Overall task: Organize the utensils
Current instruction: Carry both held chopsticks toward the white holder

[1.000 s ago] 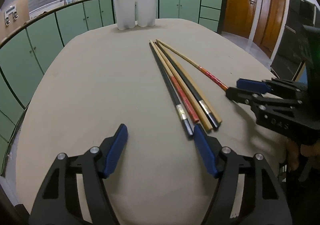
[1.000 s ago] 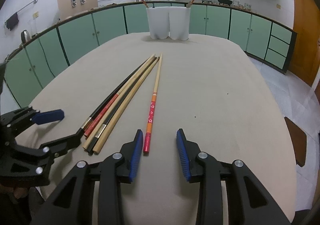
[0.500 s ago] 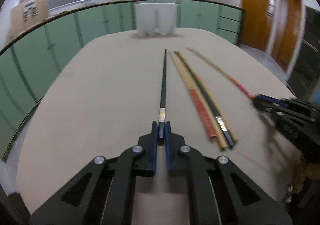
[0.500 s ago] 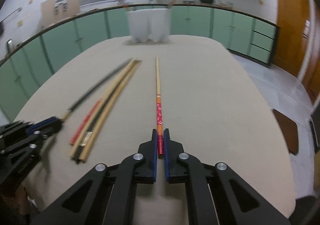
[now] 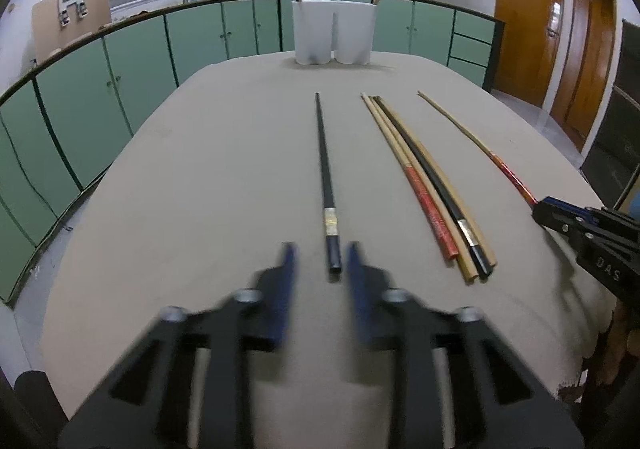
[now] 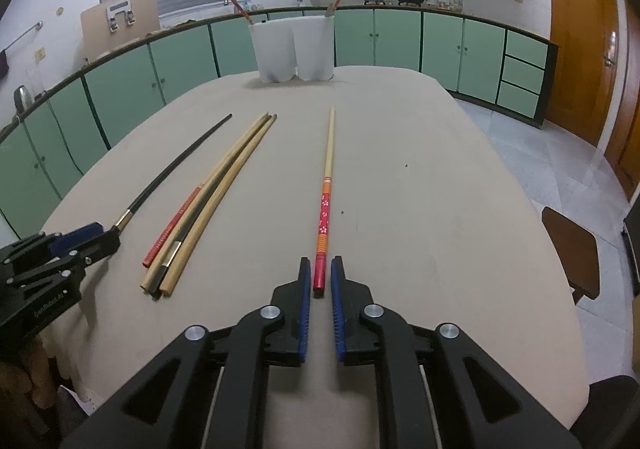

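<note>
A black chopstick (image 5: 326,177) lies alone on the tan table, its butt end between the blue pads of my left gripper (image 5: 318,261), which is open and blurred. A red-and-orange patterned chopstick (image 6: 324,209) lies with its butt end between the pads of my right gripper (image 6: 319,275), which is open a little and not pressing it. A bundle of several chopsticks (image 5: 432,189) lies between the two; it also shows in the right wrist view (image 6: 200,209). Two white holders (image 5: 334,31) stand at the table's far end, each with one chopstick in it.
The table (image 5: 200,169) is oval with edges close on both sides. Green cabinets (image 5: 120,69) ring the room. A dark chair seat (image 6: 572,249) stands right of the table. Wooden doors (image 5: 524,9) are at the far right.
Both grippers had shut on their chopsticks half a second ago; now both have opened, and the chopsticks lie on the table. The black one lies apart from the bundle.
</note>
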`<act>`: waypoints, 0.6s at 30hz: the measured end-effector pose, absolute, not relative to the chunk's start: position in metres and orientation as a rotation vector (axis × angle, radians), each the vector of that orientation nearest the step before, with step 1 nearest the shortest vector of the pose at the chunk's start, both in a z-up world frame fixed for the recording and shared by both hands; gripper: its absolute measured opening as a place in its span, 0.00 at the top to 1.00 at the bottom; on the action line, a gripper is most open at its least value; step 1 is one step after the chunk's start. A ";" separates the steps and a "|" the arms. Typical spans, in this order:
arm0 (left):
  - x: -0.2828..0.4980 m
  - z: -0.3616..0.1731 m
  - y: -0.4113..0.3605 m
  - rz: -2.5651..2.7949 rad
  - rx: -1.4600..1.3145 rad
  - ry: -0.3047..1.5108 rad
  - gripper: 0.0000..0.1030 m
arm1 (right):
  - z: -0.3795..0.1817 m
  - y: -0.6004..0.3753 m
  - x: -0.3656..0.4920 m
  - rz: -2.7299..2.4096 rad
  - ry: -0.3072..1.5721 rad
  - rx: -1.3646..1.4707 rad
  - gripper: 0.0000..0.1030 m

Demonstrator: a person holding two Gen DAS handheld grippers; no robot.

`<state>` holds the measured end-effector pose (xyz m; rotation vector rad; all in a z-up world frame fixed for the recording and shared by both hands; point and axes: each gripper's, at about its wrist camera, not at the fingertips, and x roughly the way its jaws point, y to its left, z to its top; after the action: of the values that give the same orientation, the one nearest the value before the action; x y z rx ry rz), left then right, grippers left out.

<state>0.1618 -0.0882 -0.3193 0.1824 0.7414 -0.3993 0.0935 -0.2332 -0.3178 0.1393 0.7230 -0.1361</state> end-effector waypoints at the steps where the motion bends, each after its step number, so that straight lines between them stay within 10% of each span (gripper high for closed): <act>1: 0.162 -0.319 -0.090 -0.406 0.186 0.742 0.94 | -0.317 -0.233 0.095 -0.133 0.728 0.135 0.92; 18: 0.169 -0.197 -0.070 -0.453 0.080 0.633 0.94 | -0.181 -0.233 0.088 -0.047 0.586 0.069 0.95</act>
<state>0.1691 -0.0700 -0.1965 0.0804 0.6330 -0.4531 0.0883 -0.2333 -0.1810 0.0692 0.5861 -0.0469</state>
